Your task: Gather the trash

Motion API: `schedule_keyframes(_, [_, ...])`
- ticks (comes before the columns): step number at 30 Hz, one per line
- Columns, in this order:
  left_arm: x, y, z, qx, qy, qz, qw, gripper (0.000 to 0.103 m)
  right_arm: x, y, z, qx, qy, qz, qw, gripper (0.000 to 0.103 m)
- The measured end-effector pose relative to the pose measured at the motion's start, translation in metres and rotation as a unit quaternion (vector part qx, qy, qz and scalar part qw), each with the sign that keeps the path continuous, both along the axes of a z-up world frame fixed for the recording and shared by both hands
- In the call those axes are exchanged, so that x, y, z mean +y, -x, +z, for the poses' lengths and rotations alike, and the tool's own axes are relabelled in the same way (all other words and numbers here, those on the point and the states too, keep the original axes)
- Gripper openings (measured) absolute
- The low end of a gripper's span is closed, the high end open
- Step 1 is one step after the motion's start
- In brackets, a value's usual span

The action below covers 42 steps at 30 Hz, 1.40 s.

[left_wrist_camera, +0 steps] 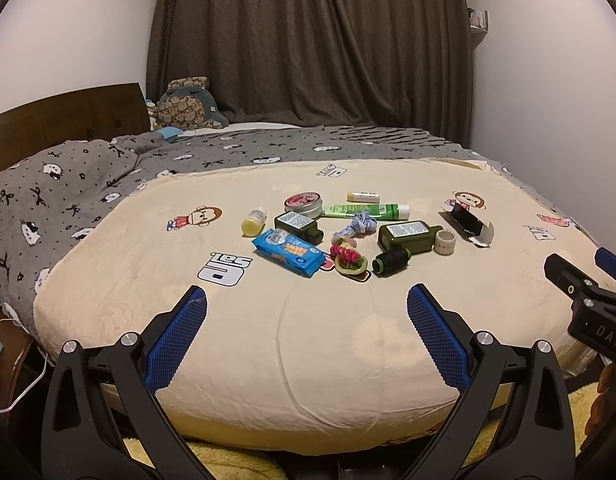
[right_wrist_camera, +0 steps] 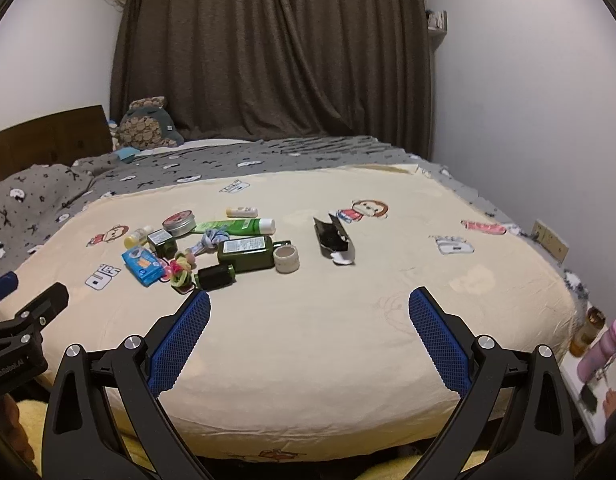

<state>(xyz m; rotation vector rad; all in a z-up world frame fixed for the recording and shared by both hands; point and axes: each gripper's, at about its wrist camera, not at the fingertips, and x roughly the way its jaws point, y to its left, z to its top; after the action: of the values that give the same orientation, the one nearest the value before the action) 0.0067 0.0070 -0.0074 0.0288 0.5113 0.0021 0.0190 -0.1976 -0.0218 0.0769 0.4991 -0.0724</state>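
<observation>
A heap of small items lies mid-bed on the cream quilt (left_wrist_camera: 292, 340): a blue wipes pack (left_wrist_camera: 288, 252), two dark green bottles (left_wrist_camera: 407, 235), a green tube (left_wrist_camera: 363, 211), a round red-lidded tin (left_wrist_camera: 304, 204), a small yellow bottle (left_wrist_camera: 253, 222), a black spool (left_wrist_camera: 391, 262), a tape roll (left_wrist_camera: 445, 242), hair ties (left_wrist_camera: 347, 258). An opened black box (left_wrist_camera: 467, 222) (right_wrist_camera: 333, 238) lies apart to the right. My left gripper (left_wrist_camera: 306, 304) is open, short of the heap. My right gripper (right_wrist_camera: 308, 308) is open too, with the spool (right_wrist_camera: 214, 276) just beyond its left finger.
A grey patterned duvet (left_wrist_camera: 68, 184) and a plush toy (left_wrist_camera: 188, 106) sit toward the wooden headboard (left_wrist_camera: 68, 116). Dark curtains (left_wrist_camera: 308, 40) hang behind. Right of the bed, a low white surface (right_wrist_camera: 587, 408) holds bottles (right_wrist_camera: 603, 348). A wall socket (right_wrist_camera: 549, 240) is on the right wall.
</observation>
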Motion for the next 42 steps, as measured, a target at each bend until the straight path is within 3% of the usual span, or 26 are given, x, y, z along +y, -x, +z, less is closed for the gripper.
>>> schedule_keyframes(7, [0.016,-0.032,-0.025,0.028,-0.004,0.01,0.9995,0.095,-0.008,-0.032,-0.031,0.056,-0.019,0.007,0.998,0.1])
schedule_keyframes(12, [0.006,-0.058,-0.042,0.06,-0.014,-0.017,0.998,0.095,-0.009,-0.072,-0.05,0.076,-0.028,0.023,0.996,0.099])
schedule_keyframes(14, [0.001,-0.065,-0.046,0.064,-0.015,-0.026,0.9975,0.095,-0.004,-0.089,-0.059,0.091,-0.013,0.036,0.995,0.092])
schedule_keyframes(17, [-0.005,-0.082,-0.055,0.079,-0.015,-0.04,0.996,0.09,-0.001,-0.118,-0.069,0.104,-0.016,0.053,0.993,0.081])
schedule_keyframes(20, [-0.01,-0.102,-0.067,0.102,0.0,-0.06,0.993,0.082,-0.002,-0.143,-0.076,0.108,-0.024,0.059,0.992,0.077])
schedule_keyframes(22, [-0.015,-0.112,-0.075,0.118,0.01,-0.078,0.9898,0.068,-0.002,-0.16,-0.082,0.121,-0.023,0.059,0.991,0.069])
schedule_keyframes(24, [-0.023,-0.116,-0.082,0.128,0.011,-0.093,0.9873,0.062,-0.003,-0.174,-0.089,0.13,-0.026,0.06,0.989,0.068])
schedule_keyframes(27, [-0.031,-0.118,-0.087,0.136,0.009,-0.114,0.9841,0.059,-0.004,-0.187,-0.09,0.127,-0.026,0.061,0.99,0.067])
schedule_keyframes(30, [-0.036,-0.12,-0.092,0.143,0.018,-0.128,0.9812,0.057,0.001,-0.201,-0.088,0.133,-0.014,0.069,0.989,0.057])
schedule_keyframes(33, [-0.042,-0.127,-0.093,0.147,0.026,-0.138,0.9792,0.055,0.003,-0.209,-0.089,0.142,-0.011,0.087,0.986,0.034])
schedule_keyframes(42, [-0.073,-0.149,-0.094,0.156,0.06,-0.174,0.9704,0.052,-0.03,-0.173,-0.076,0.114,-0.016,0.047,0.992,0.033])
